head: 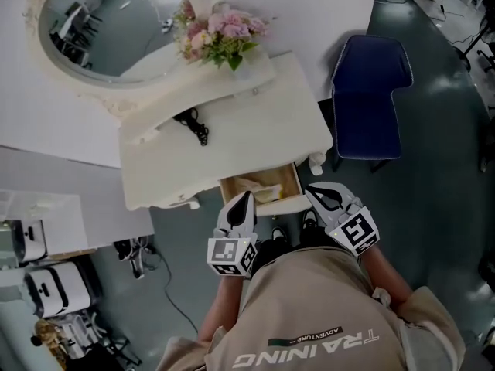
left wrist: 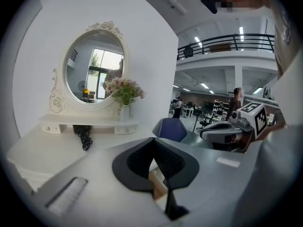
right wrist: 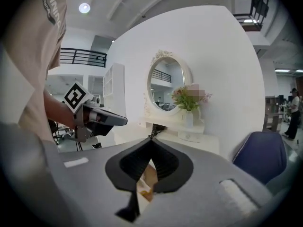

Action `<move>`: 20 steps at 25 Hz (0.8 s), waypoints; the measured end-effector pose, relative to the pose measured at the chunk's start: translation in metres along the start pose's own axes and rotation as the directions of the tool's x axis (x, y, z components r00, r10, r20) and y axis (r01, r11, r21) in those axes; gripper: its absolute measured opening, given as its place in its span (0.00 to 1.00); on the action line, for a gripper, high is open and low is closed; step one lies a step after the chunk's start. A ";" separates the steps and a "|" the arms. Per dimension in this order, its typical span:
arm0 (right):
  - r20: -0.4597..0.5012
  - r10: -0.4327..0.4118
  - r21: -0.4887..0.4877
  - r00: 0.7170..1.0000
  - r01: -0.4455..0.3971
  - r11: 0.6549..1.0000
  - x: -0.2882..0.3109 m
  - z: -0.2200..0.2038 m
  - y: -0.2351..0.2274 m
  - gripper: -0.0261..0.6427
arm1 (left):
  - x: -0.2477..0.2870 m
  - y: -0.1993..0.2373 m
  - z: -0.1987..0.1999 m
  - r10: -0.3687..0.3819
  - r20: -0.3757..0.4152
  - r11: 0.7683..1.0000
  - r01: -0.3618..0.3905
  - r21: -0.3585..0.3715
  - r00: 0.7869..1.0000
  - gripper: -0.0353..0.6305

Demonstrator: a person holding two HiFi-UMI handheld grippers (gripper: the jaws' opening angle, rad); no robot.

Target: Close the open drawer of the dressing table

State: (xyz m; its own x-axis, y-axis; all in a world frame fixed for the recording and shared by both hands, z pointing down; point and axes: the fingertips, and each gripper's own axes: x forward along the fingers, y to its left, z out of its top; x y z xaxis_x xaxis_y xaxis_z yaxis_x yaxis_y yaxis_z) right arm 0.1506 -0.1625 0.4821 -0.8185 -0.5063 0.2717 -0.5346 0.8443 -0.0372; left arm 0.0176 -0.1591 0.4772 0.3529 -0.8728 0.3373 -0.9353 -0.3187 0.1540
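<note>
Head view: the dressing table [head: 232, 141] stands against the white wall, and its open drawer [head: 259, 185] juts from the front edge, pale wood inside with something light lying in it. On the table's top lies a black corded appliance [head: 195, 126]. At its back are the oval mirror [head: 116, 22] and a bunch of pink flowers [head: 220, 37]. A blue chair [head: 370, 99] stands just beside the table's right end. The left gripper [head: 246, 199] hangs at the drawer's front left corner and the right gripper [head: 317, 192] at its front right corner, both close to the white drawer front.

Left gripper view: the left gripper [left wrist: 152, 141] has its jaws together at the tips with nothing held. A slice of the drawer [left wrist: 156, 178] shows below them. Beyond the table's top are the mirror [left wrist: 94, 65], the flowers [left wrist: 124, 90], the chair [left wrist: 170, 129] and the right gripper [left wrist: 232, 129].

Right gripper view: the right gripper [right wrist: 151, 141] is likewise pressed together and empty, with the drawer [right wrist: 144, 178] showing under the tips. The left gripper [right wrist: 102, 117] is off to the table's left side, and the chair [right wrist: 260, 155] to its right.
</note>
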 end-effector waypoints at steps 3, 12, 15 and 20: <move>-0.013 0.034 0.023 0.999 -0.033 0.999 0.003 -0.005 0.000 0.04 | -0.003 0.006 -0.014 0.039 -0.046 0.999 -0.040 -0.010 0.998 0.08; -0.084 0.076 0.037 0.994 -0.073 0.997 0.023 -0.030 0.007 0.04 | -0.012 0.035 -0.077 0.103 -0.163 0.988 -0.120 -0.101 0.981 0.08; -0.099 0.070 0.036 0.993 -0.067 0.997 0.029 -0.030 0.014 0.04 | -0.014 0.044 -0.109 0.095 -0.229 0.986 -0.124 -0.115 0.969 0.08; -0.132 0.071 0.032 0.989 -0.067 0.997 0.037 -0.031 0.022 0.04 | -0.016 0.057 -0.165 0.083 -0.326 0.977 -0.141 -0.158 0.942 0.08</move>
State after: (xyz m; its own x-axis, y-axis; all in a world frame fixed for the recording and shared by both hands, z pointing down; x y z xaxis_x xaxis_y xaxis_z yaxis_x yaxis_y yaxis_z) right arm 0.1153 -0.1571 0.5209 -0.8194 -0.4176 0.3926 -0.4849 0.8703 -0.0864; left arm -0.0364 -0.1027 0.6335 0.2632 -0.7278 0.6333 -0.9596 -0.1297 0.2498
